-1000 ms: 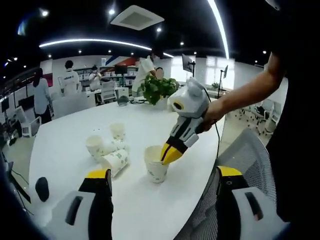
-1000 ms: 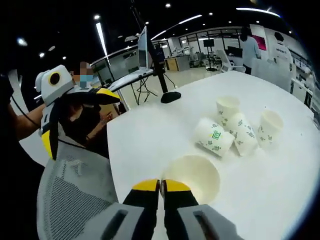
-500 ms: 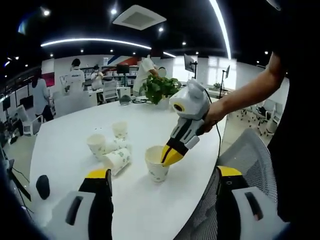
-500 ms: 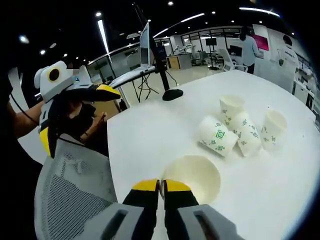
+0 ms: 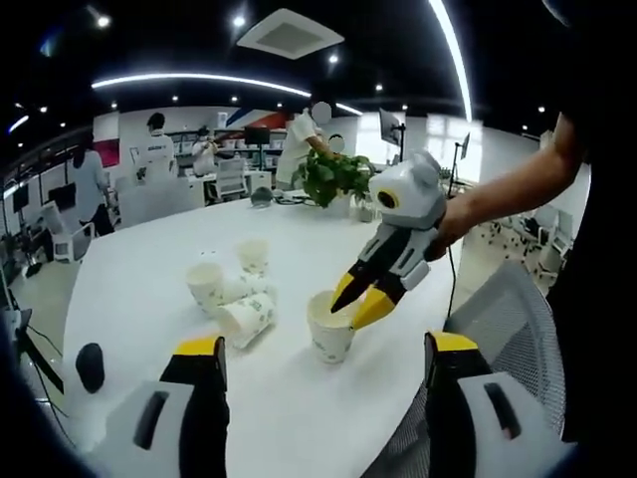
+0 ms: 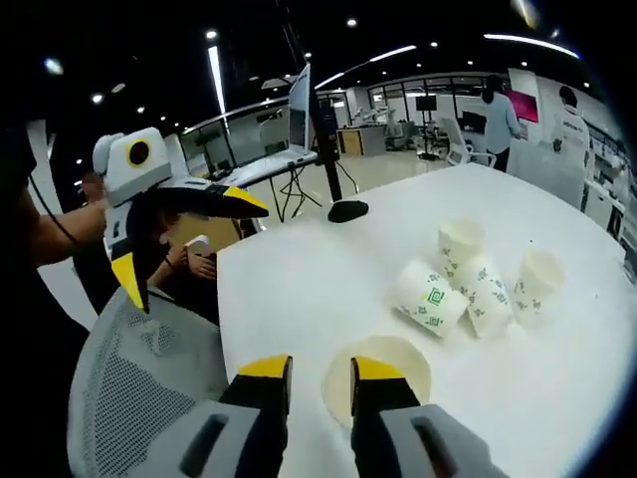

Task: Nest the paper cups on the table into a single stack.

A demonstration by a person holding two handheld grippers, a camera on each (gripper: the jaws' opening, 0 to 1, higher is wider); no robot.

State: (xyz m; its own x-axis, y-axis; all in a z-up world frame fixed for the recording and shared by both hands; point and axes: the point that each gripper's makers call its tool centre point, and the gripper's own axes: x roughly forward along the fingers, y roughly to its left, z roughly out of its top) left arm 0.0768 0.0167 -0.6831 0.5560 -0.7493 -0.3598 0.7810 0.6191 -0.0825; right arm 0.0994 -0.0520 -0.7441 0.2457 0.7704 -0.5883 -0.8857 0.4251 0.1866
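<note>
A white paper cup point(image 5: 331, 337) point(image 6: 390, 360) stands upright near the table's front edge. My right gripper point(image 5: 360, 297) point(image 6: 320, 368) is open over its rim, one jaw above the cup's mouth and one outside it. Further left on the white table point(image 5: 149, 249), two cups stand upright point(image 5: 206, 285) point(image 5: 253, 255). Two printed cups lie on their sides between them point(image 5: 247, 319) point(image 6: 428, 297) point(image 6: 483, 284). My left gripper point(image 5: 325, 346) point(image 6: 149, 199) is held back off the table's edge, jaws wide open and holding nothing.
A potted plant point(image 5: 333, 175) stands at the table's far side. A small black object point(image 5: 90, 366) lies near the left edge. A grey mesh chair point(image 5: 498, 309) point(image 6: 129, 378) is beside the table's near edge. A monitor's black base point(image 6: 348, 210) rests on the table. People stand in the background.
My right gripper was shut on the near cup's rim and has now opened, letting go of it. The cup stays upright on the table. The left gripper stays open.
</note>
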